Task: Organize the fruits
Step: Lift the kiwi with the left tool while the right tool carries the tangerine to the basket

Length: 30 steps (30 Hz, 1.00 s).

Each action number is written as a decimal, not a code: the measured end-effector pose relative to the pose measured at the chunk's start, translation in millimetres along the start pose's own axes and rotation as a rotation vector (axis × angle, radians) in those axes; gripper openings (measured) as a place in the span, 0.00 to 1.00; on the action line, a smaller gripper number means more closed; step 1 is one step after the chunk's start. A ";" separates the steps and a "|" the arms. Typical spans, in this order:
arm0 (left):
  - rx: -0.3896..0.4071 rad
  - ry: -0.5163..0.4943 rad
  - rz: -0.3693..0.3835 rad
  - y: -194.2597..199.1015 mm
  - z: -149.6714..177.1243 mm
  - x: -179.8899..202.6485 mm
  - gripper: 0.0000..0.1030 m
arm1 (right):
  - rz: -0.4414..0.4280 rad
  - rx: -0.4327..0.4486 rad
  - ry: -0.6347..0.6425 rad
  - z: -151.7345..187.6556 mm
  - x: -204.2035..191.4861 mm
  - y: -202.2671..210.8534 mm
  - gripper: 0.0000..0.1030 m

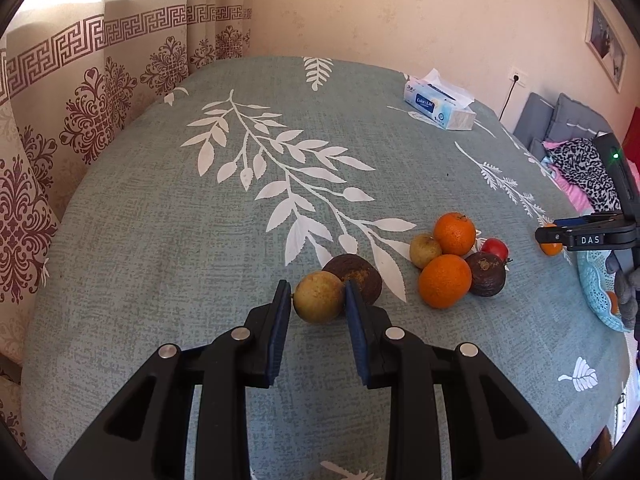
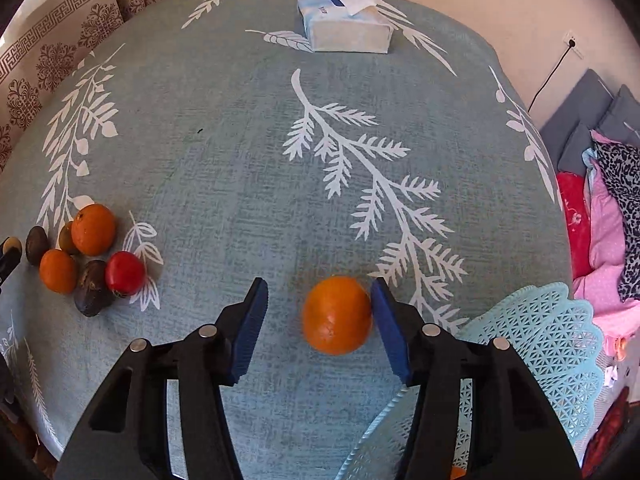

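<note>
My left gripper (image 1: 317,286) is shut on a yellow-brown round fruit (image 1: 319,297), with a dark brown fruit (image 1: 356,274) just behind it. A pile to the right holds two oranges (image 1: 445,280), a yellow fruit (image 1: 424,250), a dark fruit (image 1: 486,274) and a red fruit (image 1: 495,248). My right gripper (image 2: 320,284) is open around an orange (image 2: 337,314) on the table; its right pad touches the orange and the left pad stands apart. A light blue lattice basket (image 2: 552,344) sits at the right.
A tissue pack (image 2: 344,20) lies at the far side of the table (image 2: 240,140). The fruit pile (image 2: 90,256) shows at the left in the right wrist view. Curtains hang at the left. Bedding and pillows (image 2: 608,208) lie beyond the table's right edge.
</note>
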<state>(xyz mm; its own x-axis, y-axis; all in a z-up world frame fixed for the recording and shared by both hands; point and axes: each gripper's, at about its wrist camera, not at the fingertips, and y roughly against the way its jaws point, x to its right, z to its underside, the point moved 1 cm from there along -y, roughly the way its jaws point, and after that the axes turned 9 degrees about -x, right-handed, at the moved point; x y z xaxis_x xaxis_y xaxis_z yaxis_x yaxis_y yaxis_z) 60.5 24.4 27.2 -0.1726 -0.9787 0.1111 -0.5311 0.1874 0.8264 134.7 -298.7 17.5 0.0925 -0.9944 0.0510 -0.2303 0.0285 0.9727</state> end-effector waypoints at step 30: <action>0.026 -0.013 0.013 15.2 3.4 4.9 0.24 | -0.270 0.337 -0.145 72.3 -1.2 101.4 0.35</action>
<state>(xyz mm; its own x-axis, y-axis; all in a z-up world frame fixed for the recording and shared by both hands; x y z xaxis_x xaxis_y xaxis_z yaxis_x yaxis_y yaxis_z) 48.8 22.8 38.5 -0.1900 -0.9751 0.1146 -0.5499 0.2024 0.8103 41.2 -302.1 99.7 0.0617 -0.9663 -0.2500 -0.5210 -0.2448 0.8177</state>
